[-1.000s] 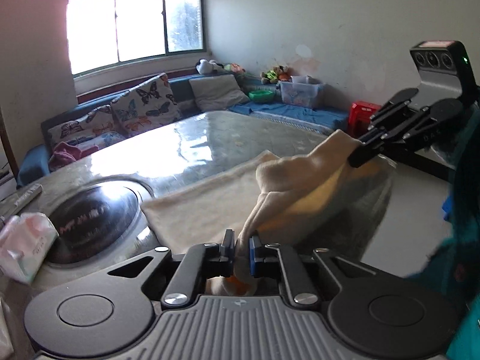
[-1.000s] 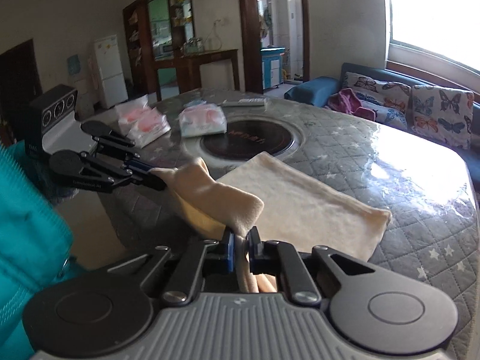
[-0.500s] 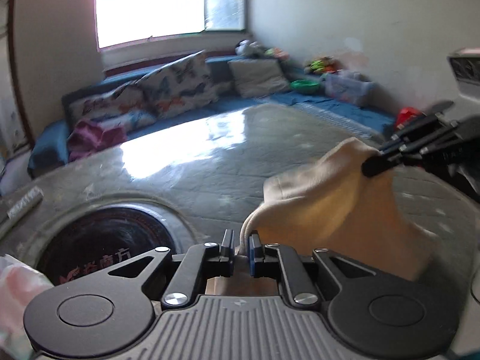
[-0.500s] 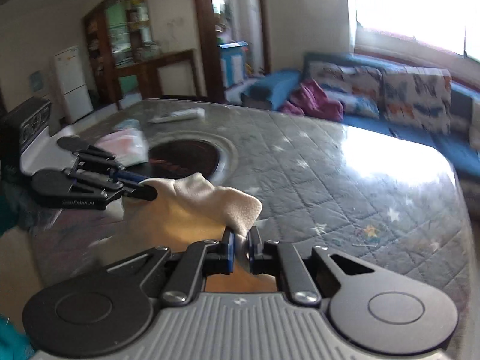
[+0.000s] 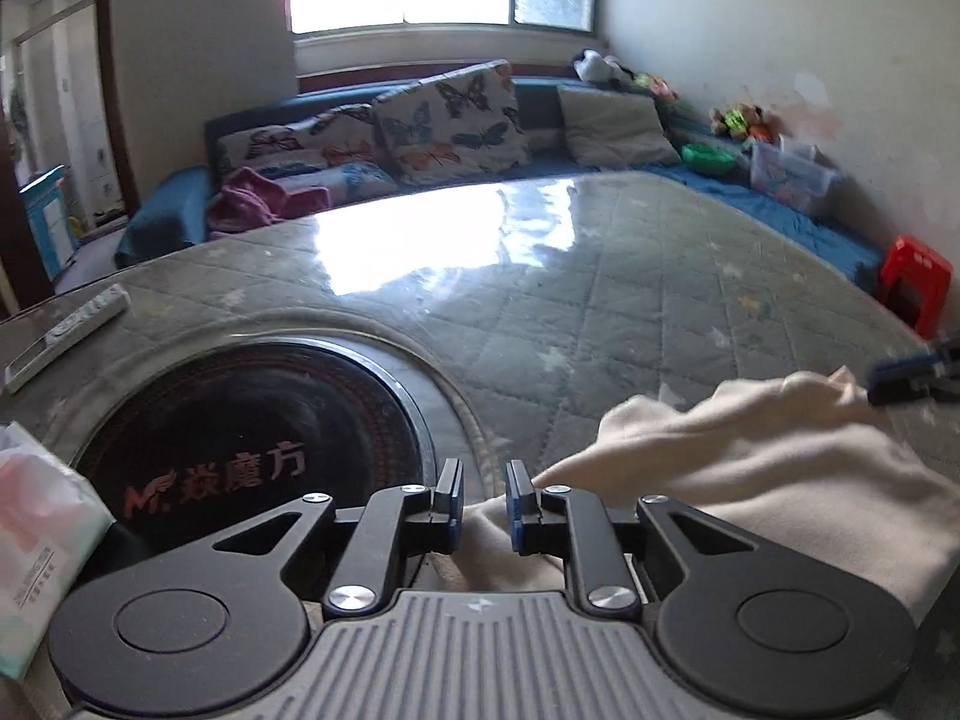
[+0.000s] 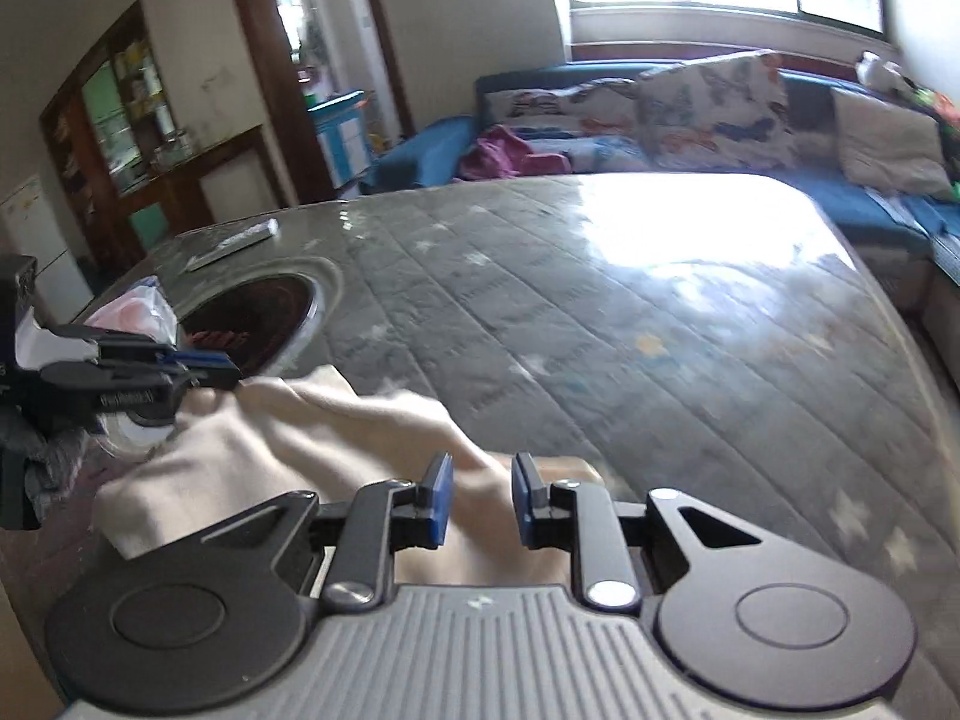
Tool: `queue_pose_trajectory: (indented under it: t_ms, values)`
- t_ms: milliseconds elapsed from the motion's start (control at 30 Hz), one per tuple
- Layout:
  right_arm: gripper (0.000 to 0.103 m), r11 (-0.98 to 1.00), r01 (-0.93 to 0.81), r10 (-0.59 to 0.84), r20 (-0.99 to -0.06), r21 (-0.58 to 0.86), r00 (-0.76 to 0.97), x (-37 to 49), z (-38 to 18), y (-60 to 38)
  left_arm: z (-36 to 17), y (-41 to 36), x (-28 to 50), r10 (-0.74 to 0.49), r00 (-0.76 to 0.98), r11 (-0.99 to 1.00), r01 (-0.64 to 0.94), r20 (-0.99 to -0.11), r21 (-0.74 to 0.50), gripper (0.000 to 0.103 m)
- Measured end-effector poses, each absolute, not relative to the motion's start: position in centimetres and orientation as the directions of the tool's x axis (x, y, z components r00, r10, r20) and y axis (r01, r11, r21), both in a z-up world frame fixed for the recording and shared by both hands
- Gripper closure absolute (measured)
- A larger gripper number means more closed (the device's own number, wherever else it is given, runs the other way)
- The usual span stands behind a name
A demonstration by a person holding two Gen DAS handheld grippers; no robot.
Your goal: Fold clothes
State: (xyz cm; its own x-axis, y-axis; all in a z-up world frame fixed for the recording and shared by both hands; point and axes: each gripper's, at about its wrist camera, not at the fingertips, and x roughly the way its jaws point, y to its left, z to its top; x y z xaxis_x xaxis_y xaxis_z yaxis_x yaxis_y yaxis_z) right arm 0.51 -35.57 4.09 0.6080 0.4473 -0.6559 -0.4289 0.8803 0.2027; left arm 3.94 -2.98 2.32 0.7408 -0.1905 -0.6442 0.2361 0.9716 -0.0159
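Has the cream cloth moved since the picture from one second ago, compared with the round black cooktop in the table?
Yes. The cream cloth was carried over itself, away from the table's near edge; its lifted edge now lies beside the round black cooktop.

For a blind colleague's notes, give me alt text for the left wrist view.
Left tongs, jaws opening, over a cream cloth lying on a quilted grey table. A round black cooktop sits left; a sofa with butterfly cushions stands behind.

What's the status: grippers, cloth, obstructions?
Left gripper and right gripper jaws opening, cloth between them. Cloth on table. Nothing in the way.
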Motion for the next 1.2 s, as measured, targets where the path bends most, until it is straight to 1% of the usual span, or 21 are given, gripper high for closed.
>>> queue_pose_trajectory:
  t_ms: [167, 233, 300, 367, 433, 500, 633, 667, 700, 733, 800, 933, 967, 1000, 1067, 1133, 1167, 1200]
  values:
    - [0.082, 0.896, -0.398, 0.418, -0.673, 0.195, 0.611, -0.3, 3.1, -36.5, 3.9, -4.1, 1.9, -0.228, 0.755, 0.968, 0.242, -0.615, -0.061, 0.083]
    - [0.082, 0.900, -0.386, 0.416, -0.670, 0.204, 0.615, 0.1, 2.6, -36.5, 4.3, -4.7, 0.9, -0.245, 0.754, 0.965, 0.253, -0.609, -0.075, 0.068]
    - [0.082, 0.908, -0.373, 0.400, -0.668, 0.193, 0.627, 0.3, 2.3, -36.3, 4.3, -5.4, -0.1, -0.260, 0.752, 0.960, 0.268, -0.606, -0.080, 0.064]
    - [0.082, 0.915, -0.357, 0.388, -0.665, 0.191, 0.638, 0.3, 2.1, -36.3, 4.1, -5.9, -1.1, -0.272, 0.749, 0.957, 0.279, -0.605, -0.085, 0.064]
    - [0.081, 0.920, -0.342, 0.377, -0.661, 0.190, 0.648, 0.2, 1.9, -36.2, 3.8, -6.2, -1.6, -0.276, 0.741, 0.956, 0.279, -0.612, -0.093, 0.053]
    - [0.079, 0.924, -0.334, 0.371, -0.659, 0.189, 0.654, 0.1, 1.8, -36.1, 3.4, -6.6, -2.1, -0.282, 0.737, 0.953, 0.287, -0.614, -0.092, 0.051]
    - [0.078, 0.930, -0.334, 0.347, -0.654, 0.151, 0.672, -0.2, 1.4, -35.5, 2.7, -7.3, -2.8, -0.298, 0.720, 0.948, 0.298, -0.626, -0.108, 0.041]
    - [0.083, 0.932, -0.334, 0.339, -0.651, 0.137, 0.679, -0.3, 1.4, -35.3, 2.5, -7.5, -3.0, -0.298, 0.719, 0.948, 0.302, -0.628, -0.103, 0.038]
    - [0.094, 0.935, -0.332, 0.332, -0.646, 0.127, 0.688, -0.5, 1.4, -35.2, 2.5, -7.6, -3.2, -0.295, 0.720, 0.948, 0.302, -0.628, -0.099, 0.032]
    - [0.094, 0.936, -0.332, 0.327, -0.644, 0.119, 0.692, -0.6, 1.5, -35.0, 2.4, -7.8, -3.3, -0.292, 0.722, 0.948, 0.303, -0.627, -0.094, 0.029]
    - [0.096, 0.937, -0.333, 0.319, -0.640, 0.104, 0.699, -0.7, 1.6, -34.7, 2.2, -7.9, -3.7, -0.295, 0.720, 0.947, 0.310, -0.629, -0.090, 0.029]
    - [0.096, 0.939, -0.325, 0.317, -0.636, 0.109, 0.703, -0.8, 1.8, -35.0, 1.9, -7.7, -4.0, -0.292, 0.716, 0.948, 0.304, -0.634, -0.093, 0.026]
    - [0.095, 0.940, -0.319, 0.321, -0.636, 0.121, 0.702, -0.7, 1.8, -35.2, 1.9, -7.7, -4.1, -0.289, 0.717, 0.949, 0.300, -0.634, -0.094, 0.026]
    - [0.090, 0.939, -0.316, 0.325, -0.637, 0.132, 0.699, -0.6, 1.7, -35.4, 1.8, -7.6, -4.2, -0.287, 0.717, 0.950, 0.297, -0.635, -0.094, 0.025]
    - [0.087, 0.940, -0.307, 0.329, -0.638, 0.150, 0.696, -0.4, 1.4, -35.6, 1.6, -7.7, -4.3, -0.285, 0.716, 0.951, 0.295, -0.638, -0.093, 0.023]
    - [0.087, 0.942, -0.295, 0.328, -0.637, 0.162, 0.698, -0.4, 1.3, -35.7, 1.6, -7.8, -4.3, -0.283, 0.715, 0.952, 0.293, -0.640, -0.092, 0.020]
    - [0.089, 0.943, -0.292, 0.324, -0.636, 0.159, 0.701, -0.4, 1.3, -35.6, 1.5, -7.8, -4.3, -0.281, 0.715, 0.952, 0.291, -0.641, -0.092, 0.019]
    - [0.095, 0.945, -0.294, 0.314, -0.634, 0.141, 0.706, -0.5, 1.4, -35.4, 1.5, -7.8, -4.3, -0.280, 0.714, 0.952, 0.291, -0.642, -0.092, 0.017]
